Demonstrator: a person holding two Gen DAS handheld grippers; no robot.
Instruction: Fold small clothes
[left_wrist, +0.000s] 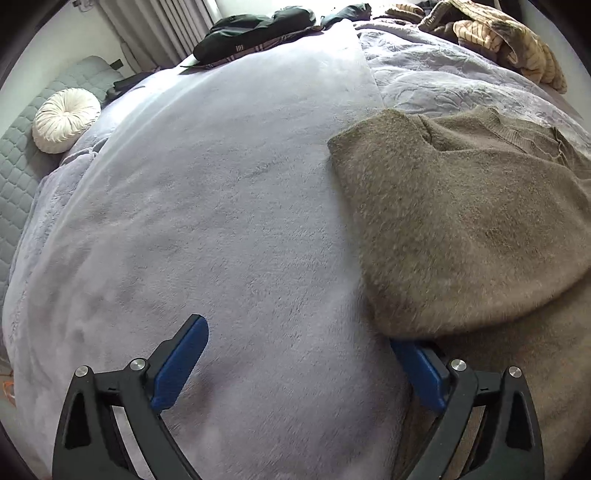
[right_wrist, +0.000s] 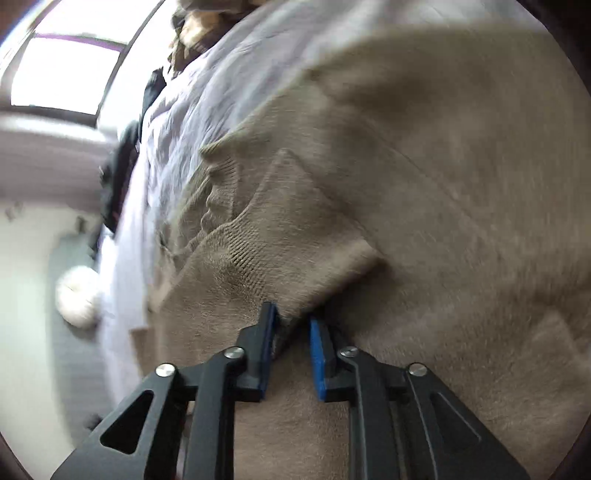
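A taupe knit sweater (left_wrist: 461, 221) is lying partly folded on the lavender plush blanket (left_wrist: 221, 203) covering the bed, with one side already turned over onto the body and its V-neck facing the far side. The left claw (left_wrist: 295, 365) is hanging wide apart over the blanket at the sweater's near edge, gripping nothing, though its right-hand blue pad (left_wrist: 417, 373) is sitting tucked under the fold's lower hem. In the blurred right wrist view, the right claw (right_wrist: 291, 354) is standing narrowly apart with a corner of the folded knit (right_wrist: 314, 266) dipping between its tips; the pads are not visibly pressing on it. The risk here is a shallow or missed pinch: fuzzy, thick knit may slip out, or the claw may catch only the top layer, dragging the fold askew. The tucked left pad could also snag the hem and undo the crease.
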